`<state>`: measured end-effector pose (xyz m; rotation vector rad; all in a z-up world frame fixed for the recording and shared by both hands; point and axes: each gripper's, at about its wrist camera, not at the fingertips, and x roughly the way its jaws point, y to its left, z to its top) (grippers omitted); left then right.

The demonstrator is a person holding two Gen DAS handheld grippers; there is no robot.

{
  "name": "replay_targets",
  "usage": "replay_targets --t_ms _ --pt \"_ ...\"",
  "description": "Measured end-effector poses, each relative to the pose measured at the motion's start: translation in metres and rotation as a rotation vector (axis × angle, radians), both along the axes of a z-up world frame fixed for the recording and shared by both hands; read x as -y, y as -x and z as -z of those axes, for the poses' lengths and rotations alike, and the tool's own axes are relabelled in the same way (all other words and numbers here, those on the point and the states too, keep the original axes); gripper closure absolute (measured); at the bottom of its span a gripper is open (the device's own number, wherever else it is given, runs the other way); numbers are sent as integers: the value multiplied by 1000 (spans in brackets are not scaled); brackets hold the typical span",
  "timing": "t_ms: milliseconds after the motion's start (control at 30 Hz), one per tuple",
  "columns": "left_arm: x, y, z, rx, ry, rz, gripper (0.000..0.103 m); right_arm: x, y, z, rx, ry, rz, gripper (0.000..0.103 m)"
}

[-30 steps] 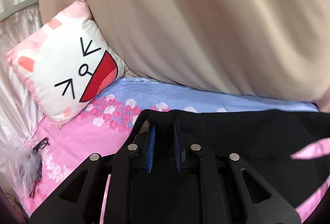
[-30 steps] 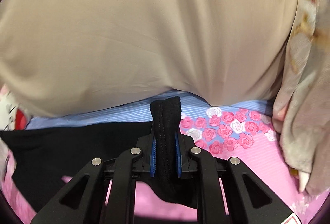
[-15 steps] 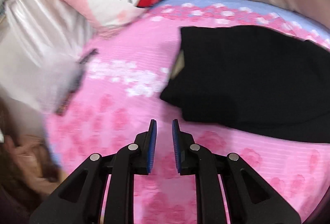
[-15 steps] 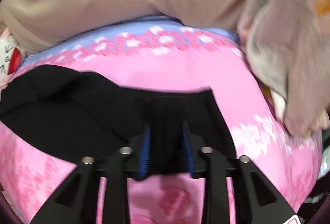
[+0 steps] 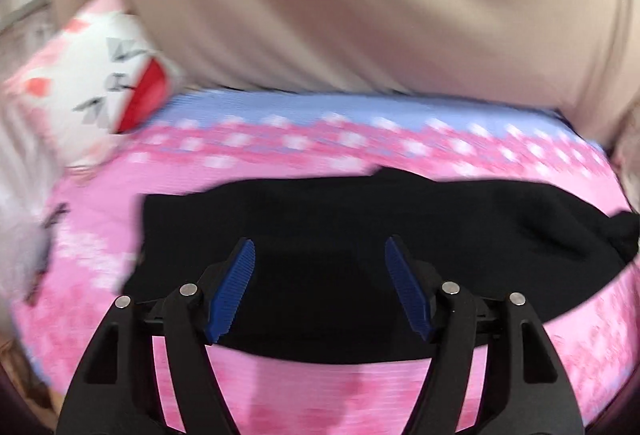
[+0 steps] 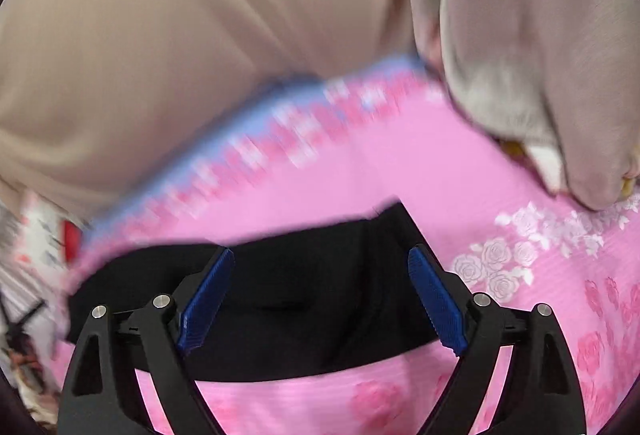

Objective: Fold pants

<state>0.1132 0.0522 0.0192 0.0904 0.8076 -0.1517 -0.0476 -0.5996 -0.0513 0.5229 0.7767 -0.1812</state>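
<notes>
The black pants (image 5: 360, 235) lie folded in a flat bundle on the pink floral bed sheet (image 5: 320, 387). My left gripper (image 5: 319, 247) is open and empty, its blue pads spread wide just above the near part of the pants. In the right wrist view the pants (image 6: 312, 299) lie under my right gripper (image 6: 320, 255), which is also open and empty, holding no cloth. Both views are blurred by motion.
A white and pink cat-face pillow (image 5: 96, 91) lies at the back left. A large beige quilt (image 5: 360, 3) fills the back of the bed. A grey patterned blanket (image 6: 540, 55) hangs at the right. Dark glasses (image 5: 52, 219) lie near the left edge.
My right gripper has let go of the pants fold and opened wide. My left gripper has opened wide and swung back over the pants. The pants now rest on the sheet.
</notes>
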Motion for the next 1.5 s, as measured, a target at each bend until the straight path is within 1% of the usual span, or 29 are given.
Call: replay_targets --t_ms 33,67,100,133,200,233,267,300,333,367,400,467,533,600,667,733,800,900,933,967,1033,1133,1200,1233,1300,1367,1400,1467,1500 --pt "16 -2 8 -30 19 31 37 0 -16 15 -62 -5 -16 52" --pt "25 -5 13 -50 31 45 37 -1 -30 20 -78 -32 -54 94" --pt "32 -4 19 -69 38 56 37 -3 -35 12 -55 -22 -57 93" --pt "42 -5 25 -90 33 69 37 -7 -34 -6 5 48 -48 93" --pt "55 -4 34 -117 5 81 37 -27 -13 -62 217 214 -105 94" --pt "54 -6 40 -123 -3 87 37 -43 5 -91 314 349 -142 94" --pt "54 -6 42 -128 -7 91 37 -55 18 -105 330 470 -156 90" --pt "55 -5 47 -136 -9 95 37 -61 25 -106 302 551 -166 71" --pt "46 -6 51 -144 -7 95 36 -62 30 -99 241 613 -158 58" --pt "41 -4 53 -151 -1 89 33 -58 37 -85 161 659 -126 39" --pt "37 -3 56 -159 6 82 31 -49 45 -63 66 677 -88 41" --pt "32 -3 67 -183 11 71 30 -25 64 -18 -146 681 2 42" --pt "32 -6 75 -203 1 71 30 -7 86 4 -221 629 102 45" --pt "35 -12 79 -218 2 72 27 5 108 1 -123 430 161 45" --pt "37 -17 83 -250 54 70 23 9 107 -8 6 225 161 45" --pt "36 -22 88 -302 148 71 23 6 87 -13 61 119 118 45" --pt "32 -23 93 -349 220 62 23 1 47 -5 45 66 53 45" --pt "20 -21 100 -384 280 41 23 -7 -5 27 -79 64 -1 47" --pt "14 -19 103 -392 292 24 23 -10 -21 38 -128 72 -10 57" --pt "6 -18 104 -396 303 7 23 -15 -30 42 -152 90 -19 91" --pt "-7 -15 101 -387 304 -22 23 -29 -42 28 -137 189 -27 92" --pt "-19 -10 91 -344 282 -28 22 -34 -33 -14 1 343 -10 93" --pt "-22 -11 89 -335 292 -24 13 -15 -39 -4 -93 426 47 92" --pt "-23 -13 91 -338 316 -29 13 4 -47 19 -240 438 102 92" --pt "-23 -20 99 -386 388 -37 13 18 -45 43 -377 445 202 87" --pt "-25 -27 107 -414 439 -62 9 3 -25 34 -282 418 237 86" --pt "-26 -27 105 -402 448 -74 9 -10 -13 25 -219 406 239 83" --pt "-24 -32 105 -393 472 -98 9 -57 1 8 -98 348 163 81" --pt "-23 -35 106 -391 482 -106 9 -69 7 1 -70 325 127 78"
